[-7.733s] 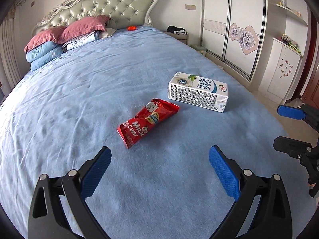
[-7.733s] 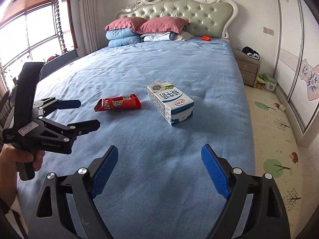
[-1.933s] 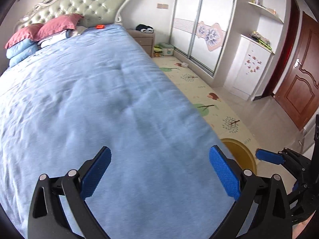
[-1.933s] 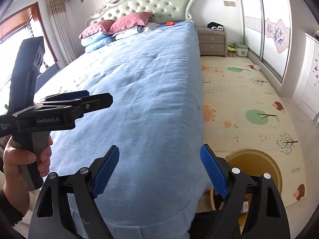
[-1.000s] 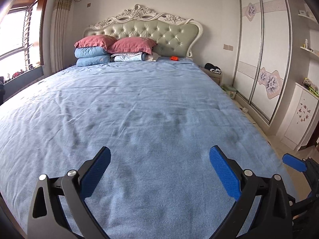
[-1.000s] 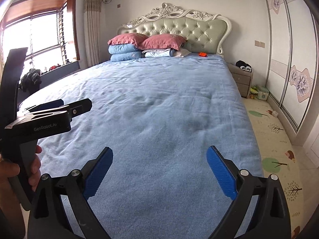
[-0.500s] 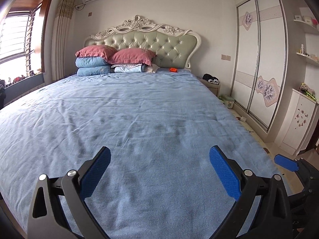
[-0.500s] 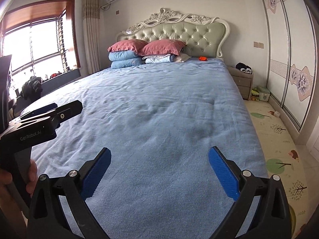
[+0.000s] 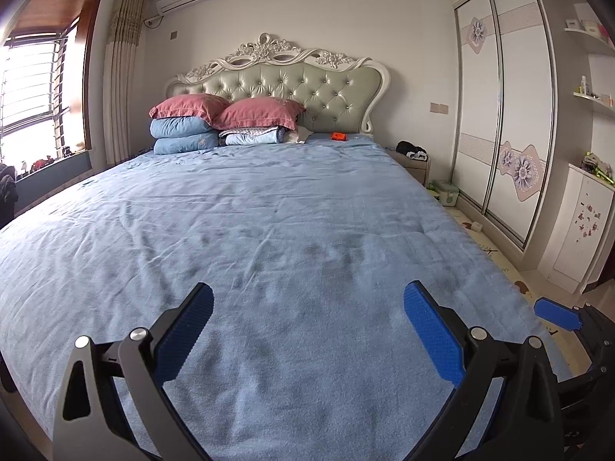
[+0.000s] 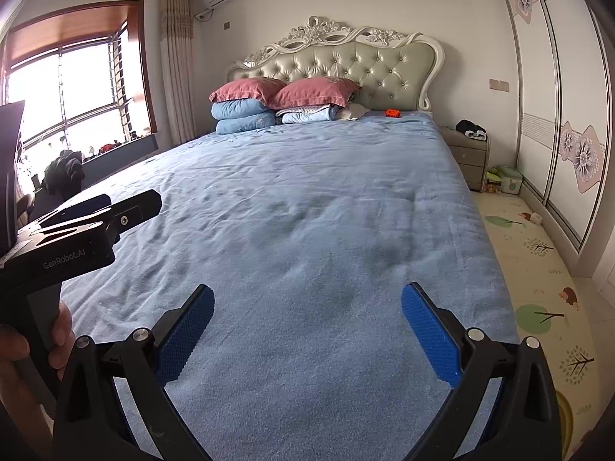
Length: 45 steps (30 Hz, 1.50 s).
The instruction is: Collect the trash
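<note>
My left gripper (image 9: 307,334) is open and empty, held level over the near end of the blue bedspread (image 9: 269,230). My right gripper (image 10: 307,332) is open and empty too, over the same end of the bed (image 10: 307,211). Each gripper shows in the other's view: the right one at the far right of the left wrist view (image 9: 557,313), the left one at the far left of the right wrist view (image 10: 96,211). No candy wrapper or milk carton shows on the bed. A sliver of the yellow bin's rim (image 10: 563,407) shows at the bottom right on the floor.
Pillows and folded quilts (image 9: 215,123) lie by the padded headboard, with a small orange object (image 9: 339,136) beside them. A nightstand (image 10: 467,153) and wardrobe doors (image 9: 499,115) stand to the right. A patterned play mat (image 10: 538,269) covers the floor beside the bed.
Both grippers have tilted up a little, so more wall and headboard show. Both stay open and empty. The wrapper and carton seen 7.7 s ago are no longer on the bed.
</note>
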Each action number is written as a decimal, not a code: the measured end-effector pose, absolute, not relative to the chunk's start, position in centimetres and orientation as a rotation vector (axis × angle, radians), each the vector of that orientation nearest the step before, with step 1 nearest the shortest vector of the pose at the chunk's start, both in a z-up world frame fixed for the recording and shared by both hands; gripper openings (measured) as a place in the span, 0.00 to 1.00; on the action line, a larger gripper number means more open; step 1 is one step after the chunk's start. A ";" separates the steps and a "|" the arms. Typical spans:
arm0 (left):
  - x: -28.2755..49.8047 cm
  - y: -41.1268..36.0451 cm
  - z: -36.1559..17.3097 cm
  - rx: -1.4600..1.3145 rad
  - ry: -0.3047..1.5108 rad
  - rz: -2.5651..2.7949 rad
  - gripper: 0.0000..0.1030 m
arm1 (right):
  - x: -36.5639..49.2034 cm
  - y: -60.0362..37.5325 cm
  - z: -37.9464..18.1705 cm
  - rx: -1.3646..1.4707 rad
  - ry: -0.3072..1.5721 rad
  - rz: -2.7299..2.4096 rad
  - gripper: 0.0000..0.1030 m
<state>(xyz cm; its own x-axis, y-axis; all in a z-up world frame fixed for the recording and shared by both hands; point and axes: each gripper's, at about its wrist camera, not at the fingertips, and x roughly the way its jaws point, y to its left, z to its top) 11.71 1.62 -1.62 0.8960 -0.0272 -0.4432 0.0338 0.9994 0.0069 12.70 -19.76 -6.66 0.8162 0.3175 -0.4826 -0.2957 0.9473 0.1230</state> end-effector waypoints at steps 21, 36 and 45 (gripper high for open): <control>12.4 0.2 -2.3 0.018 0.517 -0.064 0.96 | 12.7 -21.0 -6.3 0.068 0.507 0.312 0.92; 12.6 0.2 -1.9 0.017 0.514 -0.056 0.96 | 12.8 -21.7 -6.3 0.084 0.513 0.306 0.92; 12.6 0.7 -1.9 0.011 0.516 -0.041 0.96 | 13.0 -21.2 -6.3 0.082 0.521 0.315 0.92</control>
<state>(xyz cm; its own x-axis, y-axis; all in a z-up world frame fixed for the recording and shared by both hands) 12.61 0.74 -1.90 0.8692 -0.0369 -0.4931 0.0423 0.9991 -0.0002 12.97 -21.19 -6.33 0.8206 0.3161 -0.4761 -0.2749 0.9487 0.1560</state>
